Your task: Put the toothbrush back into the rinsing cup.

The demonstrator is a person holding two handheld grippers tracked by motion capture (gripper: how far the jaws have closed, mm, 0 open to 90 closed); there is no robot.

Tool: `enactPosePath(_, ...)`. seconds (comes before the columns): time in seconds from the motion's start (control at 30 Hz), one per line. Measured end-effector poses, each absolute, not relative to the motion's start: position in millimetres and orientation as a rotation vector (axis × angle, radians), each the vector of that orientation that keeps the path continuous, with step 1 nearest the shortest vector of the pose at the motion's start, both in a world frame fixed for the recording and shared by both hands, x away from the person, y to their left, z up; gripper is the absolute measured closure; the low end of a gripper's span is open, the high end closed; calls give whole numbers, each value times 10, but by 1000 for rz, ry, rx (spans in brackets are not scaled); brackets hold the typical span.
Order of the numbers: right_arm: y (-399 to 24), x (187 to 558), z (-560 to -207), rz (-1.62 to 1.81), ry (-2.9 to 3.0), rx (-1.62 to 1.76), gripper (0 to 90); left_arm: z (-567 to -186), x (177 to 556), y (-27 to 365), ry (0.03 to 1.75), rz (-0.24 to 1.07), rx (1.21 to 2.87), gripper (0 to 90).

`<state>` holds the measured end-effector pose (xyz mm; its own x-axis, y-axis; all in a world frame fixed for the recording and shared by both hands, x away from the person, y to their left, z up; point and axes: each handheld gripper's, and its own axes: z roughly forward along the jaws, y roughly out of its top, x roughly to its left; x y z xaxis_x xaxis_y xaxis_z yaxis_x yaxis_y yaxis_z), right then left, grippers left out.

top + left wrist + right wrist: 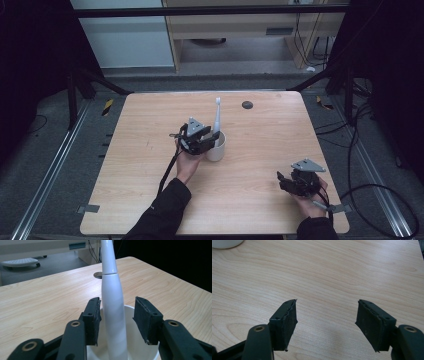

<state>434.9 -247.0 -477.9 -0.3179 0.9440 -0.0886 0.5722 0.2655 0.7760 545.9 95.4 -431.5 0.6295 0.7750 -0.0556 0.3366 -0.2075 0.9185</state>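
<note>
Toothbrush (112,307) in cup (140,350), left tongs (117,320) apart around it

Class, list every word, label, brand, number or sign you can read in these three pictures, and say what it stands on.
None: no readable text shows in any view.
The white electric toothbrush and the white cup that holds it bear no print.
The wooden table is unmarked.
The left gripper and right gripper show no lettering.
The yellow-and-black hazard tape on the floor is stripes, not words.

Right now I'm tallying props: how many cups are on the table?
1: a white round cup near the table's middle, holding a white electric toothbrush, at the left hand-held gripper.
</note>
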Motion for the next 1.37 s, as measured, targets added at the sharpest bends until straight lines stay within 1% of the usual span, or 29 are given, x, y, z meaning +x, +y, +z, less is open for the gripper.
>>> enactPosePath(0.27,-2474,4336,-4771,877,1977,1370,319,-4175,5313,1177,883,547,1820,476)
enactPosePath(0.5,-2489,4330,-4767,880,1970,1373,308,-4093,5146,1405,877,583,1876,413)
enactPosePath(0.7,-2491,4331,-4772,877,1966,1378,292,-4153,4977,1647,886,608,1897,391)
enactPosePath(1.37,-2530,4312,-4796,873,1967,1379,243,-4450,4605,2461,1080,642,1909,313)
